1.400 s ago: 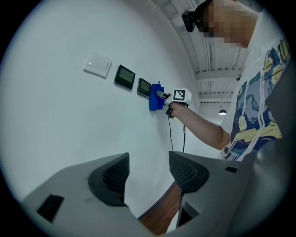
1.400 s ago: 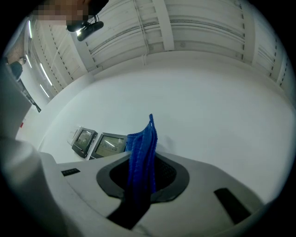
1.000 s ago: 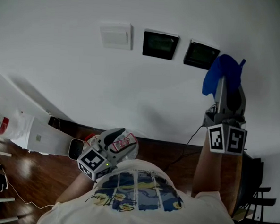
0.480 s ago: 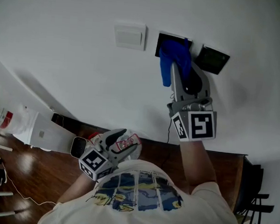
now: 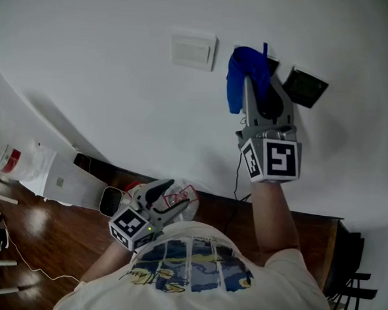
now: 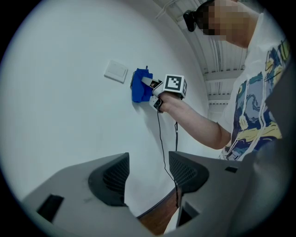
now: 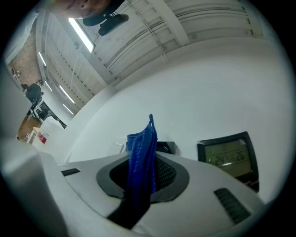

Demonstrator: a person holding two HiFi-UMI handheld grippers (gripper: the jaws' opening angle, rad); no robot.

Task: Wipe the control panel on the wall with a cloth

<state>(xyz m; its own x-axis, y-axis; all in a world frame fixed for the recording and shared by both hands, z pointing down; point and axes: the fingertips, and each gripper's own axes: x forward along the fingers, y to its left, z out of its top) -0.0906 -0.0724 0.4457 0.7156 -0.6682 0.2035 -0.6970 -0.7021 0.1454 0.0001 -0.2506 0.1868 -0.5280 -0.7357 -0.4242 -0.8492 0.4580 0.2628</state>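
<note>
Two claws: right claw (image 5: pixel 256 89) clamping blue cloth (image 5: pixel 240 72), pressing it onto middle control panel (image 7: pixel 165 147), likely wiping step. Left claw (image 6: pixel 148 172) hanging low, gaping, empty. Next: sweeping right across neighbouring panel (image 5: pixel 306 88).

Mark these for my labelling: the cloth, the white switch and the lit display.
cloth (image 5: pixel 239 72), head view, middle of the bunched fabric.
switch (image 5: pixel 194 51), head view, centre of its plate.
display (image 7: pixel 226 156), right gripper view, middle of its screen.
</note>
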